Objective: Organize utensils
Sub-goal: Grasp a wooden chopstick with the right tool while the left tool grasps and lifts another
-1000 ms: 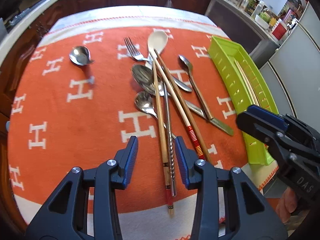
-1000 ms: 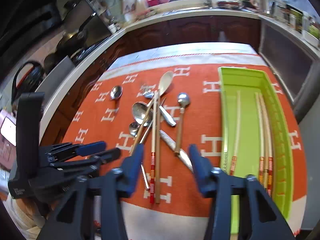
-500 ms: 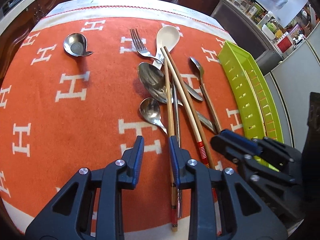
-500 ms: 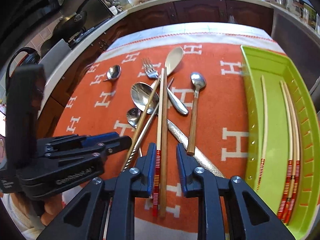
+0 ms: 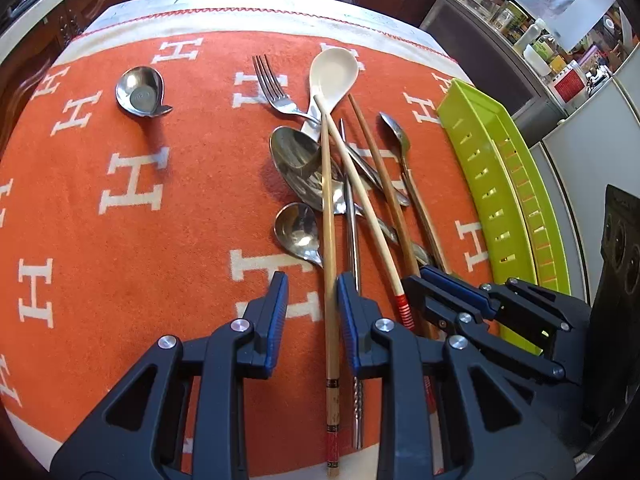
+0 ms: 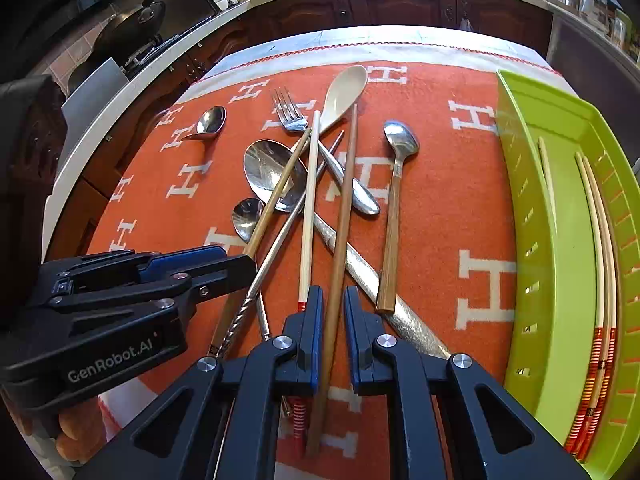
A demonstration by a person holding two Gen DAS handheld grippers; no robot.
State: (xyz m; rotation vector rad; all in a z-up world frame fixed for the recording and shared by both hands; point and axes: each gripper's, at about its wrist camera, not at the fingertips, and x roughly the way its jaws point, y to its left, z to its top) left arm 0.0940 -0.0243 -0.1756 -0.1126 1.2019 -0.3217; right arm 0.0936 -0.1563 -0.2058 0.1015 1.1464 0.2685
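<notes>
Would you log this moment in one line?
left gripper: jaws closing around bamboo chopstick | right gripper: jaws closing around brown chopstick

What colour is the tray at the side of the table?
The tray is lime green; the right wrist view shows it best.

Looks like a home kitchen: dark wood cabinets under a pale countertop, a frying pan on the stove, jars and bottles crowding the counter, cutlery spread over an orange tablecloth.
</notes>
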